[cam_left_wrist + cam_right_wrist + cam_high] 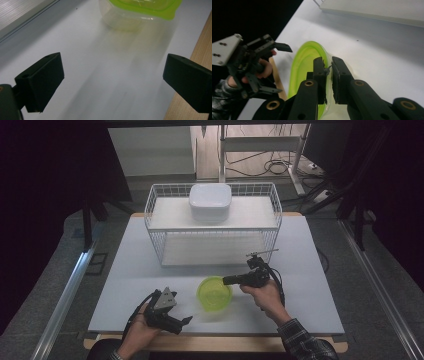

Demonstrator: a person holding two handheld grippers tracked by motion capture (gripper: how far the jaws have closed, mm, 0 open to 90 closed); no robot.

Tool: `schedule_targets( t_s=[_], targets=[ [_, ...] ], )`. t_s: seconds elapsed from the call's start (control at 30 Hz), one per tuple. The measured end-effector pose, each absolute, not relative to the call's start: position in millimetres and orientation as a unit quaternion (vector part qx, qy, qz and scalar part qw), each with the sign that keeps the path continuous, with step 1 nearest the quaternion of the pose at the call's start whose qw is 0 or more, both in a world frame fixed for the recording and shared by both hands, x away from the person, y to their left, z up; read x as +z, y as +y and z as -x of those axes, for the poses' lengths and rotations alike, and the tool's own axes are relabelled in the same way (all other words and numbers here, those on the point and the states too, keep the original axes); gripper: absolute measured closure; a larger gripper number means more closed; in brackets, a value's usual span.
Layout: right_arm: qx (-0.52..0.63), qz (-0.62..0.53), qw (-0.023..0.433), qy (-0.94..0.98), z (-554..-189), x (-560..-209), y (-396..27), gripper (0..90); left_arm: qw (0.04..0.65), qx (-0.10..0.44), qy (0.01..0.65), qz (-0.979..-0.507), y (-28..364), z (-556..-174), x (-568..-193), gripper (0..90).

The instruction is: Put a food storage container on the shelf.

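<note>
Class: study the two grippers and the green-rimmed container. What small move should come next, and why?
Probably a short lift of the container off the table. The right gripper has its jaws clamped across the container's wall and rim, so it is already held; the left gripper sits open beside it, touching nothing.

The high view looks forward and down from above the near edge of the white table (310, 270), taking in the wire basket (165, 210) toward the far edge. The left gripper view sits low and close over the tabletop near its wooden near edge, facing the green-rimmed container (140, 10). The right gripper view looks from very near along that container's rim (304, 60). All three share the container.
</note>
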State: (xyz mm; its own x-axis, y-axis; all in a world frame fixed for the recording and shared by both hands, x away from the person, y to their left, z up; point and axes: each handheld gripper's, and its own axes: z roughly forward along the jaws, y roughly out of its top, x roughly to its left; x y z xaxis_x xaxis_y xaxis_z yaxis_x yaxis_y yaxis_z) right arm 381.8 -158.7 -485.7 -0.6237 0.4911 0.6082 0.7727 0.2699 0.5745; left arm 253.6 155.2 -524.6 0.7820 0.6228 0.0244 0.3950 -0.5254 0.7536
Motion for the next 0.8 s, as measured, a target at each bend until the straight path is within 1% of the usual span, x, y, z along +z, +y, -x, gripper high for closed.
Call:
schedule_targets(
  t_s=[0.1,0.27,0.4,0.5,0.57,0.63,0.67,0.73,0.8],
  targets=[
    [-0.430,0.413,0.121,-0.793,-384.3,-490.8,-159.8,77.4,0.387,0.147,0.295,-0.861,155.0,-253.6,-524.7,3.2],
    [-0.424,0.427,0.115,-0.790,-387.8,-497.1,-163.3,71.7,0.386,0.146,0.295,-0.862,155.0,-253.7,-524.9,3.2],
    [-0.421,0.433,0.102,-0.790,-383.2,-492.6,-164.2,63.5,0.386,0.146,0.294,-0.862,154.8,-253.6,-525.0,3.2],
    [-0.414,0.442,0.099,-0.789,-378.5,-492.4,-166.0,61.7,0.385,0.146,0.294,-0.862,154.6,-253.6,-525.1,3.2],
    [-0.414,0.447,0.107,-0.786,-377.2,-494.3,-166.6,62.4,0.385,0.146,0.293,-0.863,154.2,-253.7,-525.4,3.2],
    [-0.412,0.450,0.119,-0.783,-378.0,-496.9,-165.6,67.8,0.385,0.146,0.292,-0.863,153.8,-253.4,-525.3,3.2],
    [-0.419,0.452,0.131,-0.777,-379.1,-498.3,-166.0,73.1,0.385,0.146,0.292,-0.863,153.8,-253.3,-525.2,3.2],
    [-0.422,0.454,0.160,-0.768,-382.3,-500.0,-166.7,79.1,0.386,0.146,0.292,-0.863,154.0,-253.5,-525.3,3.2],
    [-0.422,0.451,0.180,-0.766,-383.9,-500.6,-166.3,80.5,0.385,0.146,0.292,-0.863,154.3,-253.5,-525.3,3.2]
  ],
)
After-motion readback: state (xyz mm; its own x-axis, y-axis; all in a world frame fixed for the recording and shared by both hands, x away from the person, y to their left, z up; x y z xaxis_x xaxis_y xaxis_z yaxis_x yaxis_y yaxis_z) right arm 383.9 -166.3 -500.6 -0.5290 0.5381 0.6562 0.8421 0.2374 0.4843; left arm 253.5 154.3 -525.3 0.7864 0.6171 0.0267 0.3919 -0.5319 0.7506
